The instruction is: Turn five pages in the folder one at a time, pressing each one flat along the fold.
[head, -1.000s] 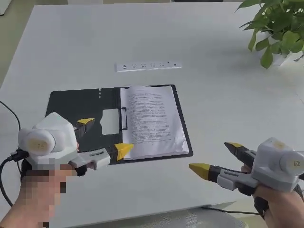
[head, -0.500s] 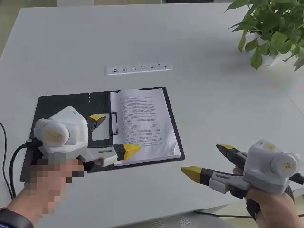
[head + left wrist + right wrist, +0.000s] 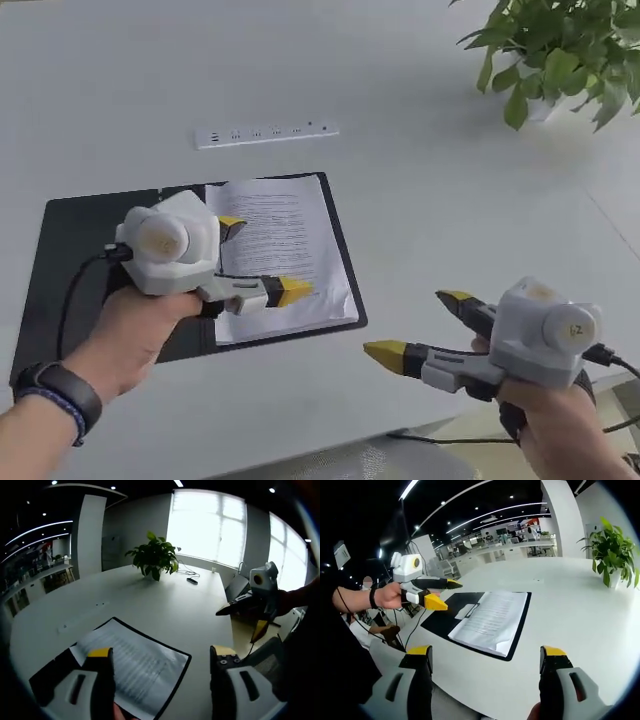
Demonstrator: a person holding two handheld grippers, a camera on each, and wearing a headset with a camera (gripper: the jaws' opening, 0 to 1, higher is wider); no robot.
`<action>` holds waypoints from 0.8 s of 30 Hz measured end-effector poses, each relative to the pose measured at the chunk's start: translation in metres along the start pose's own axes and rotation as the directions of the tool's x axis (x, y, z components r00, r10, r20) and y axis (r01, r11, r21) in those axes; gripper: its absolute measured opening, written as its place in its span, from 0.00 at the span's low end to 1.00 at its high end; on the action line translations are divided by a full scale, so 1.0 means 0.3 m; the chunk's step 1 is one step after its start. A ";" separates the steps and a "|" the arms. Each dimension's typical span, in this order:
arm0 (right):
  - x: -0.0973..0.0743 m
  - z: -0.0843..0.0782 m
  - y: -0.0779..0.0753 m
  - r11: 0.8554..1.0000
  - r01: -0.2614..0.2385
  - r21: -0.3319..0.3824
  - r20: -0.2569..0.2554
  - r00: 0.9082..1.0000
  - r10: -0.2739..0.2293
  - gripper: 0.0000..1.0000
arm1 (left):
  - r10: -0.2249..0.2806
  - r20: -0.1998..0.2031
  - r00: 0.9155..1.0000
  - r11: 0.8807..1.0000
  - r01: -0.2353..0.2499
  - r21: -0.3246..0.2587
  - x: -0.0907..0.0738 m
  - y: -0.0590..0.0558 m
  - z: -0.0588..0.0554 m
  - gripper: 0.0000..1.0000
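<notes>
Left gripper [image 3: 265, 256] jaws apart, nothing between them, held in the air over the folder [image 3: 80, 230], yellow tips above the lower left part of the pages [image 3: 285, 235]. Dark band [image 3: 60, 385] on that wrist, black cable [image 3: 72, 295] running from the gripper body. Right gripper [image 3: 420, 325] jaws also apart and empty, off to the right of the folder, over bare table [image 3: 430, 190] near the front edge, tips pointing left. Folder lies open and flat on the table, printed pages stacked on its right half, left half bare black (contact between left gripper and paper: cannot tell). White power strip [image 3: 266, 133] beyond the folder. Green plant [image 3: 560, 50] at the far right corner
</notes>
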State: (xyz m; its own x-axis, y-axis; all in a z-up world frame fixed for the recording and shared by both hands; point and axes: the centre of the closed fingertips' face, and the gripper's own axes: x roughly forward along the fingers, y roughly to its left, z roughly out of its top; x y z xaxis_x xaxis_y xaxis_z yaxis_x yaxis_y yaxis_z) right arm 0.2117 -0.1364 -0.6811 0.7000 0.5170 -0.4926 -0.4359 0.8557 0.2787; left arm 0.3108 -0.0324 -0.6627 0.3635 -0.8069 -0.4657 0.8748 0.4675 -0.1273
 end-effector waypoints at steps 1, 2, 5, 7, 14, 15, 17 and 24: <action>0.001 -0.002 -0.003 1.000 -0.001 0.001 -0.002 1.000 0.001 0.88 | -0.003 -0.005 1.000 1.000 0.003 0.001 0.018 -0.003 -0.004 0.78; 0.001 -0.003 -0.006 1.000 0.000 -0.003 -0.006 1.000 0.000 0.88 | -0.007 -0.010 1.000 1.000 0.007 0.001 0.041 -0.008 -0.011 0.78; 0.000 -0.006 -0.017 1.000 0.004 0.000 -0.007 1.000 -0.004 0.88 | -0.013 -0.020 1.000 1.000 0.013 -0.009 0.083 -0.018 -0.027 0.79; -0.002 -0.005 -0.023 1.000 0.007 0.012 -0.001 1.000 -0.007 0.88 | -0.012 -0.032 0.999 1.000 0.012 -0.011 0.116 -0.025 -0.043 0.79; 0.001 -0.027 -0.026 1.000 0.003 0.024 -0.015 1.000 -0.003 0.88 | 0.003 -0.078 0.997 1.000 -0.003 -0.010 0.217 -0.028 -0.109 0.78; 0.001 -0.029 -0.025 1.000 0.002 0.027 -0.015 1.000 -0.002 0.88 | 0.008 -0.089 0.996 1.000 -0.009 -0.014 0.233 -0.025 -0.125 0.78; 0.000 -0.031 -0.026 0.999 0.001 0.032 -0.015 1.000 -0.001 0.88 | 0.019 -0.103 0.995 1.000 -0.022 -0.022 0.254 -0.021 -0.146 0.78; -0.004 -0.044 -0.039 0.999 0.001 0.052 -0.022 1.000 0.000 0.87 | 0.081 -0.160 0.984 0.995 -0.088 -0.038 0.321 0.005 -0.220 0.78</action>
State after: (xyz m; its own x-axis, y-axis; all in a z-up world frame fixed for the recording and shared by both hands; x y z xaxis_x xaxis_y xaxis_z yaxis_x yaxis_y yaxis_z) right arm 0.2084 -0.1472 -0.6948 0.6874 0.5166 -0.5104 -0.4050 0.8561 0.3211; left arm 0.3260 -0.0855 -0.7656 0.3770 -0.6982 -0.6086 0.8267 0.5499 -0.1187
